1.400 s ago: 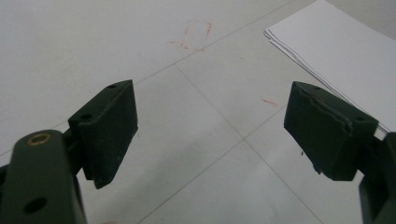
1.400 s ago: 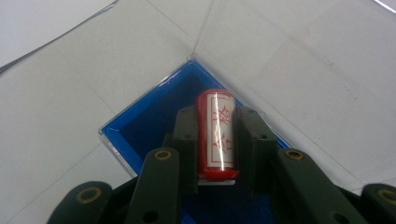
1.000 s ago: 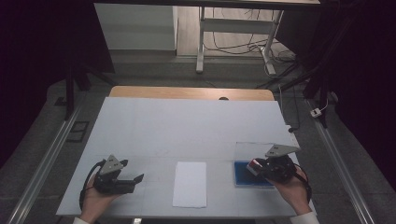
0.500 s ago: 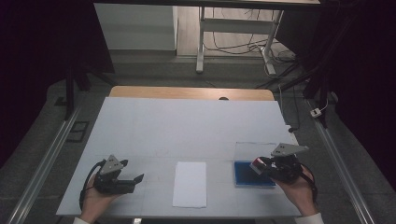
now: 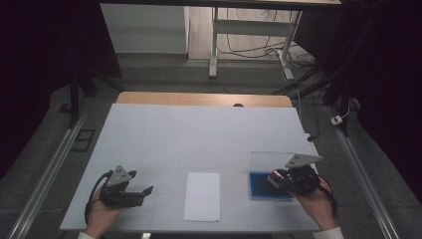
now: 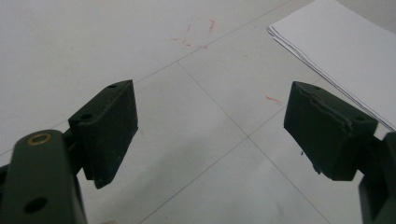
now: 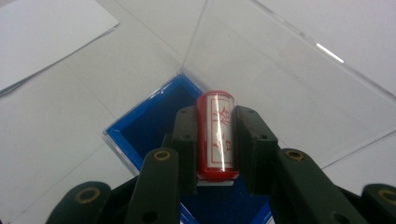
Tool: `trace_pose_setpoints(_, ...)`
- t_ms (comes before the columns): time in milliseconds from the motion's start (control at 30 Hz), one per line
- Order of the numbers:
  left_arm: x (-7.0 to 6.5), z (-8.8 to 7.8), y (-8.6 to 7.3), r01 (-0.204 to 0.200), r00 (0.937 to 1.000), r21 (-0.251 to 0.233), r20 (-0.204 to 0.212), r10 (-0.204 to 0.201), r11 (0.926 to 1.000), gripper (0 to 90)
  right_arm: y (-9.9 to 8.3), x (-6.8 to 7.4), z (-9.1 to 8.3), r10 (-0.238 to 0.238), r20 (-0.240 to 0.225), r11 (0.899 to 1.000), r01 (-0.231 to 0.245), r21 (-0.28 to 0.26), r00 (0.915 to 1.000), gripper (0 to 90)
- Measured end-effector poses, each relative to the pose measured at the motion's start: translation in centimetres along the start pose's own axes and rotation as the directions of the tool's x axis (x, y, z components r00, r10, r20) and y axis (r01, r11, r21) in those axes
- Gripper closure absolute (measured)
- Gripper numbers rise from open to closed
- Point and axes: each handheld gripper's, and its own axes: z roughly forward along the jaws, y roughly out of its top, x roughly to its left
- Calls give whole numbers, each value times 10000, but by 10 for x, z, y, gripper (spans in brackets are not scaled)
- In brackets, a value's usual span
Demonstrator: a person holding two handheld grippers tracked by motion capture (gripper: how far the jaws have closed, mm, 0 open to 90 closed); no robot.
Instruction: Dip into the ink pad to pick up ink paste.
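High view: the left tool (image 5: 145, 190) was seen resting low on the white surface (image 5: 199, 134), jaws spread, nothing between them. The right tool (image 5: 272, 179) was held over the shallow blue ink pad in its clear plastic case (image 5: 263, 191), lid open. A white rectangular stack of paper sheets (image 5: 202, 196) lay between the two tools, apart from both.

Left gripper view: the jaws were spread wide over bare surface; the sheets' corner (image 6: 345, 51) lay beyond the right jaw.

Right gripper view: a red cylindrical stamp with a printed white label (image 7: 215, 134) was pinched between the jaws, above the ink pad (image 7: 154, 121).

Judgement: the stamp was picked up and brought to the pad; stamping the paper appeared left to do.
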Motion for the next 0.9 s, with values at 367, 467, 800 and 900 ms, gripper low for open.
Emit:
trace_pose_setpoints(367, 0, 1, 0, 9, 10000, 51, -11, -8, 10000, 175, -6, -4, 10, 191, 18, 9991, -191, 380, 9998, 706)
trace_pose_setpoints(467, 0, 1, 0, 3, 10000, 60, -6, -3, 10000, 175, -6, -4, 12, 175, 91, 9992, -178, 360, 9998, 706)
trace_pose_setpoints(800, 0, 1, -1, -8, 10000, 79, -17, 8, 10000, 176, -7, -4, 16, 79, 147, 9984, -87, 561, 9999, 706)
trace_pose_setpoints(900, 0, 1, -1, -23, 10000, 88, -12, 23, 10000, 176, -7, -4, 17, 105, 176, 9982, -115, 595, 9998, 706)
